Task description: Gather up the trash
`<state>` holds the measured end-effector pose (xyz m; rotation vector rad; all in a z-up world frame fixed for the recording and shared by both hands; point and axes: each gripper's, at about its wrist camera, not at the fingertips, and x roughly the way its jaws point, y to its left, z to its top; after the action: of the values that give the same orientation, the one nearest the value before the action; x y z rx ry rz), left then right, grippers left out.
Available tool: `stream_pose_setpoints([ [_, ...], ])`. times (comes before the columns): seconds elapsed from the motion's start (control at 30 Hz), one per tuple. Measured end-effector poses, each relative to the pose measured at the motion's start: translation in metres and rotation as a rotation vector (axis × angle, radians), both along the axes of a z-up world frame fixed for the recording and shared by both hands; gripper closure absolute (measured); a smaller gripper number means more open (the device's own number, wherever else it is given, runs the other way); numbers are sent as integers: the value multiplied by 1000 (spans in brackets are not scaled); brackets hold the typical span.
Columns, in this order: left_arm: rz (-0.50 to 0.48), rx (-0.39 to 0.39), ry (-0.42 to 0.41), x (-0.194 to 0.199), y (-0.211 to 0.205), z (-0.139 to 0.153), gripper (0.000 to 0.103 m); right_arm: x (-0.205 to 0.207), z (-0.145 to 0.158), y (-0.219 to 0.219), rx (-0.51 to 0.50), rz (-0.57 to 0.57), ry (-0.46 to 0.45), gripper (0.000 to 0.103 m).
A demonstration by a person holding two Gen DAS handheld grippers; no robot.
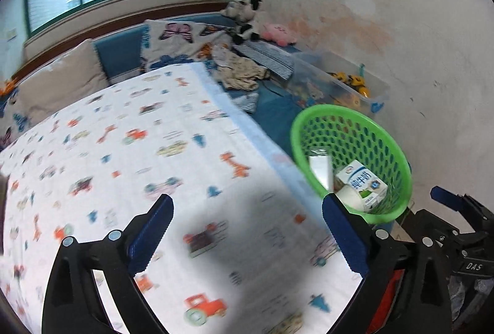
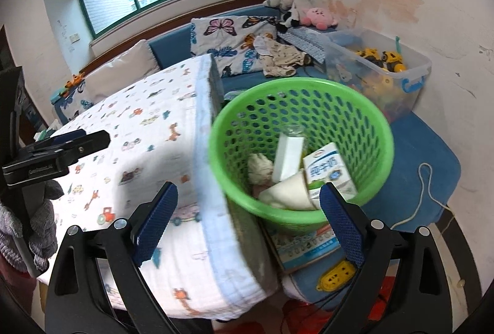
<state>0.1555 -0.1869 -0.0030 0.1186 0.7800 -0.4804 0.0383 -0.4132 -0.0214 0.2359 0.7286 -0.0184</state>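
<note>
A green perforated basket stands to the right of the table; it also shows in the left wrist view. It holds a white and blue milk carton, a white box, a crumpled tissue and a white wrapper. My right gripper is open and empty, above the table edge and the basket's near rim. My left gripper is open and empty over the printed tablecloth. The left gripper shows at the left of the right wrist view; the right gripper shows at the right of the left wrist view.
The basket rests on a book on a blue seat. A yellow power strip and a white cord lie near it. A clear toy bin, clothes, pillows and plush toys lie behind.
</note>
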Motion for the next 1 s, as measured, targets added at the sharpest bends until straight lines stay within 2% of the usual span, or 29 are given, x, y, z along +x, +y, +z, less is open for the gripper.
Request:
stream_pose_setpoints([
  [0.37,157,1,-40,-28,87,9,9,5,8,54,-32,77,-14,9],
  [0.67,231,10,-79,-54,131,8,9,4,11,85,-30,110,-16,7],
  [1.0,300,-2,-82,-78,163,2,9,4,11,108,-71,130,-17,5],
])
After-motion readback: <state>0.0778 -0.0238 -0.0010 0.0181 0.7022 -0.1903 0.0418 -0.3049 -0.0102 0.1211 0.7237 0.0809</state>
